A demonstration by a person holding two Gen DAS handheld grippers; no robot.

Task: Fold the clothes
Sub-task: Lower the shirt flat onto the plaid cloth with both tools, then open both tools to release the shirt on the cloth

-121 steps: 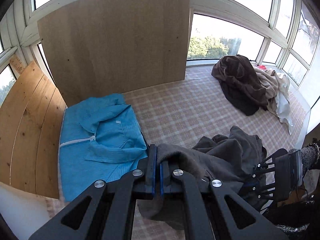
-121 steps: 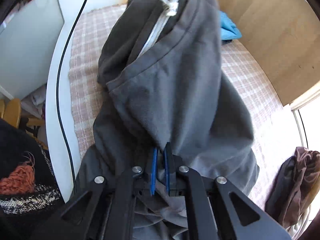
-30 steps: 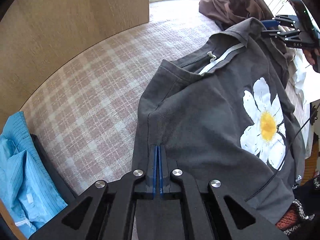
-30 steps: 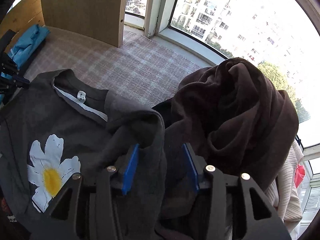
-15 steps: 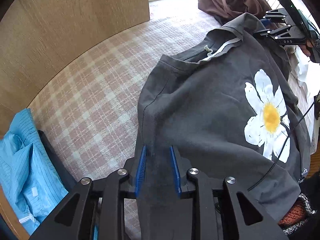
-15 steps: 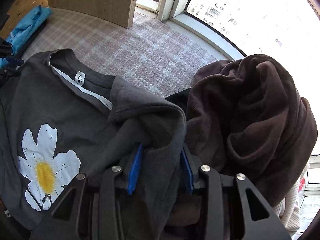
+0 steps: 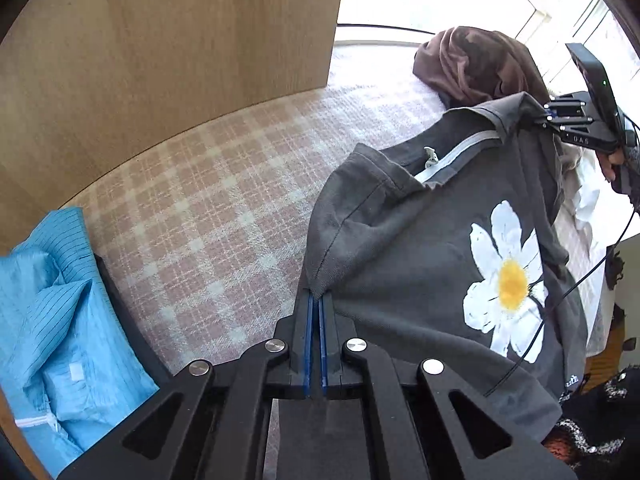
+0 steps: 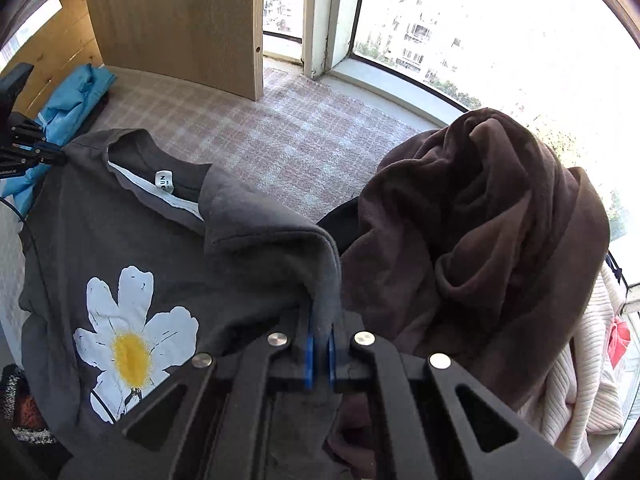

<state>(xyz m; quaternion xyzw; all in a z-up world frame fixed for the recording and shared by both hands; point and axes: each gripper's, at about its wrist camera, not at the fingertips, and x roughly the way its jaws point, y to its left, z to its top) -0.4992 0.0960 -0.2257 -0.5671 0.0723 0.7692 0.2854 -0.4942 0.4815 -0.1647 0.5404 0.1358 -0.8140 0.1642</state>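
A dark grey T-shirt (image 7: 408, 256) with a white and yellow daisy print (image 7: 508, 276) hangs stretched between both grippers above the checked cloth (image 7: 208, 208). My left gripper (image 7: 315, 300) is shut on one shoulder of the grey T-shirt. My right gripper (image 8: 319, 320) is shut on the other shoulder of that T-shirt (image 8: 168, 248), where the fabric bunches over the blue pads. In the left wrist view the right gripper (image 7: 560, 114) shows at the far right, with a hand behind it. The left gripper (image 8: 36, 154) shows at the left edge of the right wrist view.
A folded blue garment (image 7: 52, 316) lies at the left. A brown garment (image 8: 480, 240) is heaped by the window over cream knitwear (image 8: 576, 380). A wooden board (image 7: 168, 40) stands at the back. A black cable (image 7: 560, 300) crosses the shirt.
Both grippers closed on the shirt's shoulders: half a second ago their blue pads stood apart around the fabric. The shirt has lifted and now hangs taut between them.
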